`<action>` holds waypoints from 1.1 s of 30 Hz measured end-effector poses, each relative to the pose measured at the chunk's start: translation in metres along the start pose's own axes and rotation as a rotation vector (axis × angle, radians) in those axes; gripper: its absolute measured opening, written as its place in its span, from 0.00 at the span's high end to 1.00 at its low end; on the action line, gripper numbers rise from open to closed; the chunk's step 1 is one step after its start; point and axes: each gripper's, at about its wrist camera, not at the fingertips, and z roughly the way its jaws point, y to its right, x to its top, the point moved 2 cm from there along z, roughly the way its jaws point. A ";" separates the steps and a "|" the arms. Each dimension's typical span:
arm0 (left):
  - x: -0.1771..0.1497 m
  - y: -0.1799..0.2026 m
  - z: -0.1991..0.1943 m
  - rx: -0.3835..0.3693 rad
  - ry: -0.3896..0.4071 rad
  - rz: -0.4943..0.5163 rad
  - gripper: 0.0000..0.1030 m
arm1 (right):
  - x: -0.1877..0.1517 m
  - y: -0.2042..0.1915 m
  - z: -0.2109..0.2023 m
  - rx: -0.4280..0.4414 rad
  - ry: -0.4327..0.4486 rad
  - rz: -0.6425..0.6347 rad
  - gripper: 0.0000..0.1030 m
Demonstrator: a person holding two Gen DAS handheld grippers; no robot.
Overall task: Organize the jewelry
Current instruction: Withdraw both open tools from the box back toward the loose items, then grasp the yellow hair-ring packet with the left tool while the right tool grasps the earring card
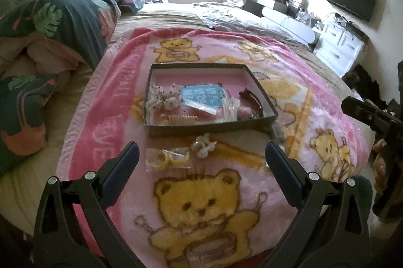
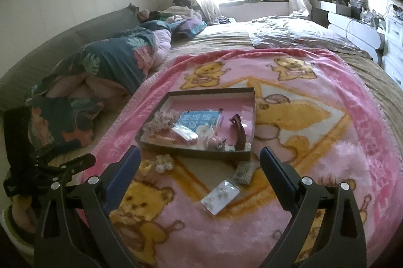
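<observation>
**A:** Looking through your left wrist cam first: your left gripper hangs wide open with nothing in it, over the pink bear blanket. Right between the jaws you've got a clear packet with two yellow rings and, just beside it, a white pearly hair clip, both lying loose in front of the dark tray. The tray already holds scrunchies, a comb, a blue card and a brown claw clip.

**B:** How would those two handle?

**A:** Light as anything, I'd guess. The packet looks like slick, floppy film, so pinch it at an edge or across one ring so it doesn't skate out. The clip seems rigid but knobbly; take it across the middle, gently, since the pearl bits could pop off. The plush pile may let things sink, so go low.

**B:** And the right wrist cam?

**A:** Your right gripper is also spread wide and empty. Ahead of it lies a flat clear earring card, with a small greyish fuzzy piece near the tray's front corner. The card looks stiff, thin and slippery; grab it by its short edges. I can't tell what the grey piece is.
</observation>
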 end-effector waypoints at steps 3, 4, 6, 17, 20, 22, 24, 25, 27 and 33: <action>-0.005 0.000 0.002 0.004 -0.010 -0.001 0.09 | -0.006 0.004 0.000 -0.003 -0.008 0.009 0.08; -0.007 0.000 0.003 0.007 -0.014 0.000 0.09 | -0.007 0.006 0.000 -0.004 -0.009 0.013 0.08; -0.011 -0.001 0.005 0.014 -0.021 -0.001 0.09 | -0.011 0.009 -0.001 -0.007 -0.012 0.021 0.08; -0.030 -0.007 0.014 0.029 -0.057 -0.013 0.09 | -0.036 0.018 0.008 -0.027 -0.065 0.031 0.08; -0.035 -0.011 0.018 0.034 -0.069 -0.018 0.09 | -0.046 0.018 0.015 -0.028 -0.090 0.026 0.08; -0.039 -0.015 0.020 0.039 -0.079 -0.024 0.09 | -0.050 0.020 0.018 -0.026 -0.103 0.031 0.08; -0.041 -0.017 0.023 0.043 -0.087 -0.028 0.09 | -0.055 0.019 0.022 -0.025 -0.118 0.031 0.08; -0.043 -0.017 0.024 0.044 -0.091 -0.029 0.09 | -0.057 0.019 0.024 -0.027 -0.125 0.027 0.08; -0.046 -0.020 0.027 0.046 -0.101 -0.034 0.09 | -0.062 0.018 0.028 -0.025 -0.138 0.026 0.08; -0.055 -0.024 0.037 0.051 -0.129 -0.041 0.09 | -0.076 0.013 0.042 -0.018 -0.182 0.020 0.08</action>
